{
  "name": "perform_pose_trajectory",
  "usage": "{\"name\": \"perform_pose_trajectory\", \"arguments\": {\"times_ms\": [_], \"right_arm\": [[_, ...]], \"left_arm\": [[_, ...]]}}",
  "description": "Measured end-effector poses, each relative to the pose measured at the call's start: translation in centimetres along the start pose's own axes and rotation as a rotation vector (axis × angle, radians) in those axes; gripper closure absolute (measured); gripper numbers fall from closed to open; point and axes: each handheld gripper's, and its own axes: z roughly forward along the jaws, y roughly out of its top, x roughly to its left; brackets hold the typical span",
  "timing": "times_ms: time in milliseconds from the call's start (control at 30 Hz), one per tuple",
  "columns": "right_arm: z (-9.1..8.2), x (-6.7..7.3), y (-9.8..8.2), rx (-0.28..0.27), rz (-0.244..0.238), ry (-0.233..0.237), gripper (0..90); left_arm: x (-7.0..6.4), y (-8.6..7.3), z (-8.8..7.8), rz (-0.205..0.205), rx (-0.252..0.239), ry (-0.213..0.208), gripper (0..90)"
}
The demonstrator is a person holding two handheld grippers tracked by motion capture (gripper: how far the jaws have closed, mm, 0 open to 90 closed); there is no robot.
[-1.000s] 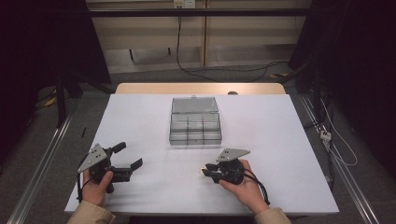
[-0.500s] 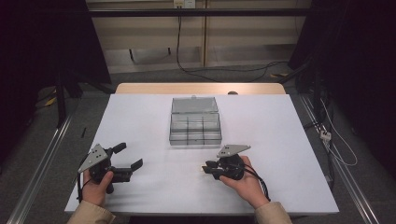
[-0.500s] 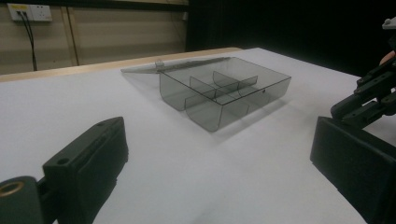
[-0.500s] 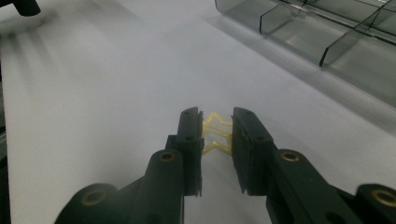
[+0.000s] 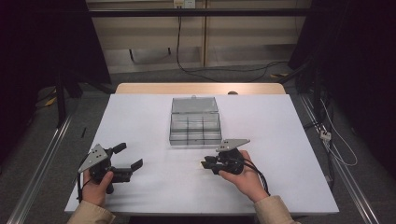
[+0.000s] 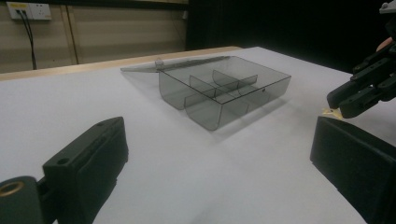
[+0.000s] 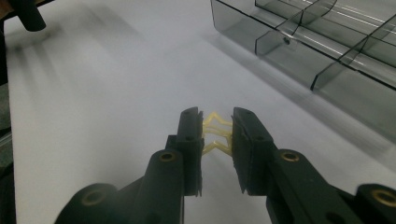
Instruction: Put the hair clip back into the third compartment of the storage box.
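Note:
A smoky clear compartment box (image 5: 195, 127) stands mid-table with its lid laid open behind it; it also shows in the left gripper view (image 6: 224, 88) and the right gripper view (image 7: 327, 46). My right gripper (image 5: 206, 164) (image 7: 217, 116) lies low on the table in front of the box, shut on a small yellow wavy piece (image 7: 217, 133) (image 6: 332, 111). My left gripper (image 5: 129, 155) (image 6: 217, 140) is held at the front left with its jaws wide open and nothing between them. It faces the box and the right gripper (image 6: 348, 95).
The white table top (image 5: 280, 140) has bare room on both sides of the box. A wooden strip (image 5: 154, 88) runs along the far edge. Cables (image 5: 336, 149) trail over the floor at the right.
The right gripper has edged slightly away from the person, toward the box, still shut on the yellow piece. The left gripper has stayed where it was.

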Motion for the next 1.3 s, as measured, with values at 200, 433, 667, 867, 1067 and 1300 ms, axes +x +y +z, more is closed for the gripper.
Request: {"name": "perform_pose_trajectory", "arguments": {"times_ms": [200, 433, 667, 867, 1067, 1300], "right_arm": [[-0.2, -0.2, 0.6, -0.006, 0.0, 0.002, 73.9], [-0.1, -0.4, 0.9, -0.009, 0.004, 0.008, 73.9], [-0.2, -0.6, 1.4, -0.015, 0.003, 0.01, 73.9], [-0.4, -0.9, 2.0, -0.022, -0.001, 0.008, 73.9], [-0.5, -1.2, 2.6, -0.022, -0.006, 0.004, 73.9], [-0.5, -1.7, 3.1, -0.024, -0.005, 0.001, 73.9]], "left_arm": [[0.0, 0.0, 0.0, -0.002, 0.0, 0.001, 3.9], [0.0, 0.0, 0.0, -0.002, 0.0, 0.002, 4.0], [0.0, 0.0, 0.0, -0.003, -0.002, 0.0, 4.0], [0.0, 0.0, 0.0, -0.001, 0.001, 0.001, 4.0], [0.0, 0.0, 0.0, -0.002, 0.001, 0.0, 4.0], [0.0, 0.0, 0.0, -0.002, 0.002, 0.0, 4.0]]}}
